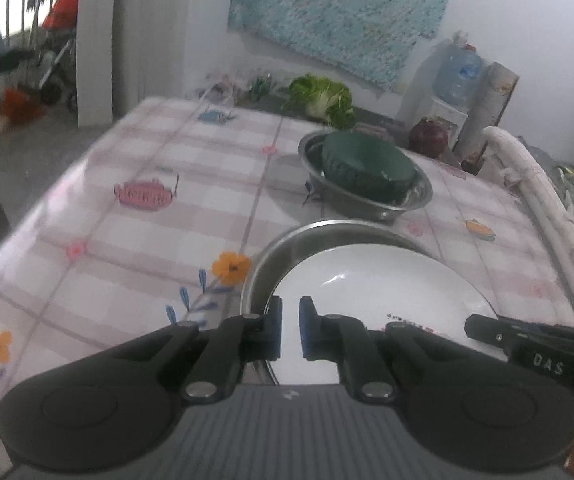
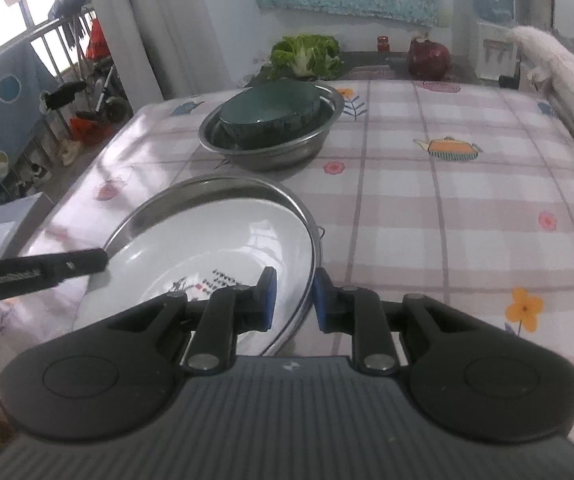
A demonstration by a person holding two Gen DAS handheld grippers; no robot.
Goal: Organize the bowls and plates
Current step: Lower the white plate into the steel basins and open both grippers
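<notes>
A white plate (image 1: 367,276) (image 2: 207,240) lies inside a steel basin (image 1: 327,226) (image 2: 227,182) over the checked tablecloth. My left gripper (image 1: 291,328) (image 2: 103,261) is shut at the basin's left rim, where the plate's edge runs under its fingers. On the opposite side, my right gripper (image 2: 293,300) (image 1: 472,326) grips the right rim, one pad inside over the plate and one outside the basin wall. Farther back, a dark green bowl (image 1: 367,160) (image 2: 271,108) sits tilted in a second steel basin (image 1: 367,208) (image 2: 271,156). I cannot tell whether the near basin rests on the cloth.
Lettuce (image 2: 307,56) and a dark red round thing (image 2: 427,58) lie at the table's far edge. A white padded rail (image 1: 547,208) runs along the right side. The table (image 2: 447,220) drops off at the left toward a railing with hung laundry. A water dispenser (image 2: 493,8) stands behind.
</notes>
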